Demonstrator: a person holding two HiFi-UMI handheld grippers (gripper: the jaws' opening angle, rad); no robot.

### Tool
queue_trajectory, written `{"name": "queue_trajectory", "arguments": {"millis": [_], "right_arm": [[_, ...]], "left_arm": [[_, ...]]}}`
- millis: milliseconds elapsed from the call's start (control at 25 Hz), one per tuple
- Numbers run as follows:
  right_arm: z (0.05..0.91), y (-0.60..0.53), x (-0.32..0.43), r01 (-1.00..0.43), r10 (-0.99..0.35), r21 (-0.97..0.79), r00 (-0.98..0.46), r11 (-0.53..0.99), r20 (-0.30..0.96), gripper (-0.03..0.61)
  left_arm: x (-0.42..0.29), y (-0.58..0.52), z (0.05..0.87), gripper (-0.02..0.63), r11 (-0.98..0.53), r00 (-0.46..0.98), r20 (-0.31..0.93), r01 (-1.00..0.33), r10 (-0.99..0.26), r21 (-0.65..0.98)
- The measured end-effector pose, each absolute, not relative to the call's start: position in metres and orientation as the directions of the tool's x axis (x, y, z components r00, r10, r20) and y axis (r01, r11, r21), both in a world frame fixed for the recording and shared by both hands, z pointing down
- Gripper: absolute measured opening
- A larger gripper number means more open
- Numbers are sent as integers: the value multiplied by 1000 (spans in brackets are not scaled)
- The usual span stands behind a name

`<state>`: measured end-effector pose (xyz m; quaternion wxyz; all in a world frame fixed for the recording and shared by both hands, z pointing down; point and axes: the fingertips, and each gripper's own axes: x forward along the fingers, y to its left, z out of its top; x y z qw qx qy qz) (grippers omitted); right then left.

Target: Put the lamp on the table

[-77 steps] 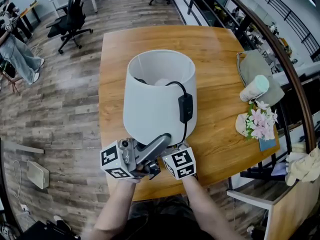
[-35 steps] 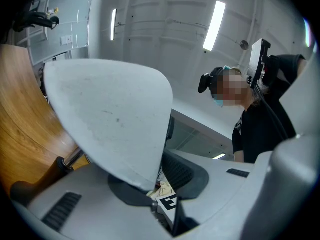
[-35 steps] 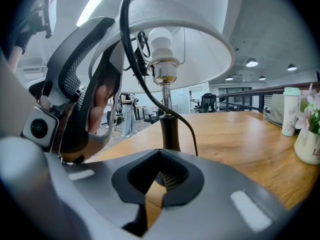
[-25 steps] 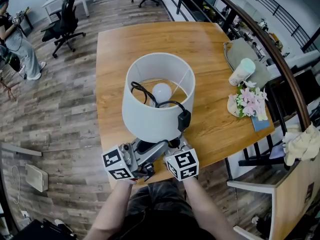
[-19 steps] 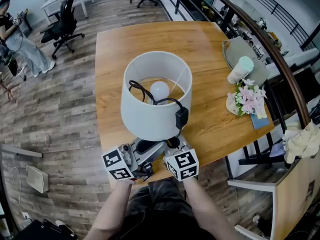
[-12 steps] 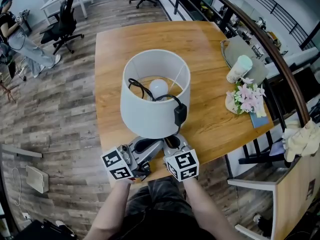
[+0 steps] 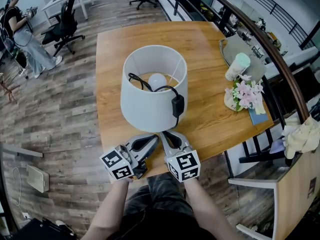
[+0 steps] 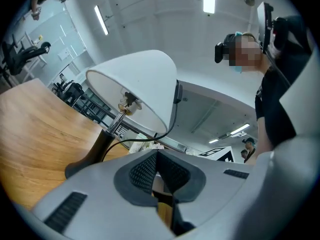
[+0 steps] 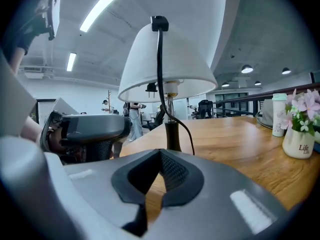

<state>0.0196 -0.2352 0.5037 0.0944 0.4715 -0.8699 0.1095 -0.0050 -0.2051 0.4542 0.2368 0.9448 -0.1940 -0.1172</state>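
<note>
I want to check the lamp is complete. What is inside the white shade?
Inside the white fabric lampshade sit a round white bulb and a loop of black cord that runs out over the rim. In the head view the shade covers the dark stem below.

Counter (image 7: 120, 39): far half and left strip bare, passable. Lamp (image 7: 150, 106): centre-front, just beyond both claws, blocks straight reach. Cord switch (image 7: 176, 105): hangs on shade's near side. Right edge: flower vase (image 7: 242, 96), cup (image 7: 236, 66).
</note>
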Motion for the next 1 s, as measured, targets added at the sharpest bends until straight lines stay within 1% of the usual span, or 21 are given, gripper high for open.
{"name": "queue_trajectory", "arguments": {"millis": [360,720,1000], "right_arm": [[485,-212,22,-845,-817,-80,-532,528,221,8],[466,-188,25,-852,-836,-21,-518,524,181,8],[451,-176,28,-861,-852,-5,-504,508,144,8]], "left_arm": [[-22,-200,457,-3,-780,842,-35,-482,-538,399],[-49,-191,448,-3,-721,758,-27,-608,-652,331],[-69,-180,439,-3,-690,715,-29,-662,-699,294]]}}
